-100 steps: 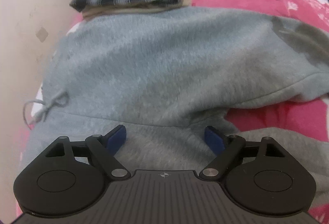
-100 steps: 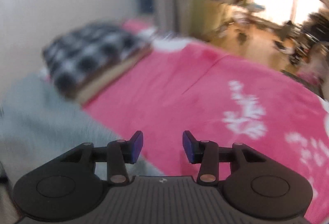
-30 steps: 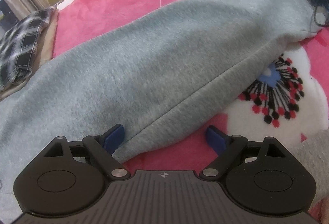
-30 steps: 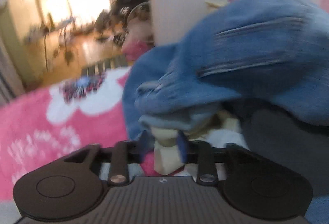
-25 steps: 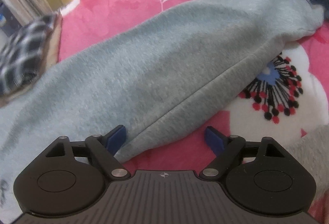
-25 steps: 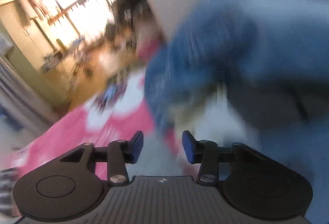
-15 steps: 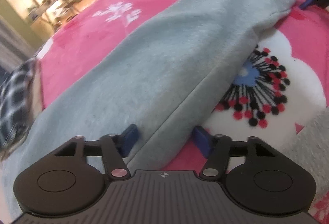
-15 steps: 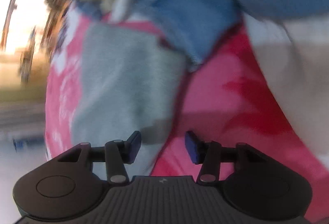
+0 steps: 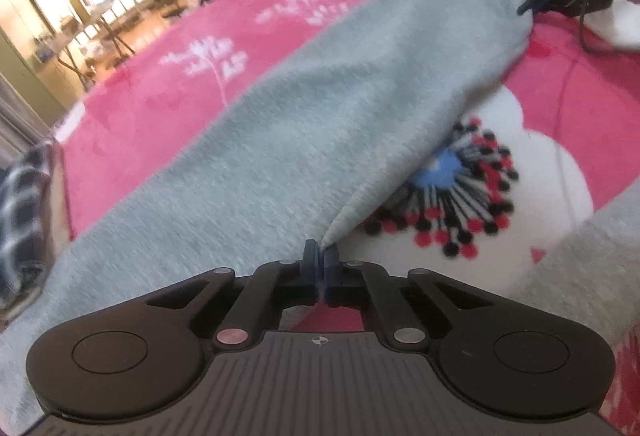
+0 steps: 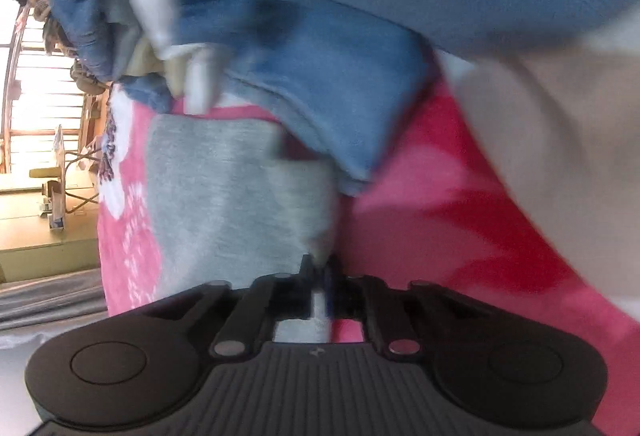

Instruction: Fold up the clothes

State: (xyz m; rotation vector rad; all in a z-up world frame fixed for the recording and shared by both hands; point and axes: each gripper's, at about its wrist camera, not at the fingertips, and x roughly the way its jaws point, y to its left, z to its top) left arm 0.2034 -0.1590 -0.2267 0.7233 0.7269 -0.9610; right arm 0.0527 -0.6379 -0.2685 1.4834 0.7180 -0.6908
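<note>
Left wrist – gripper (image 9: pixel 319 262) pinching grey garment (image 9: pixel 320 132)

A dark checked cloth (image 9: pixel 22 212) is running off the left wrist view's left edge, smeared. In the right wrist view, motion blur is softening the heap of blue denim clothes (image 10: pixel 320 48) at the top, which is covering the grey fleece sleeve's (image 10: pixel 236 204) far end.

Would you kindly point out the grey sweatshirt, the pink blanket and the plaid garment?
grey sweatshirt (image 9: pixel 304 140), left wrist view, middle of its fleece.
pink blanket (image 9: pixel 152 92), left wrist view, bare pink area.
plaid garment (image 9: pixel 20 204), left wrist view, checked fabric at the edge.
</note>
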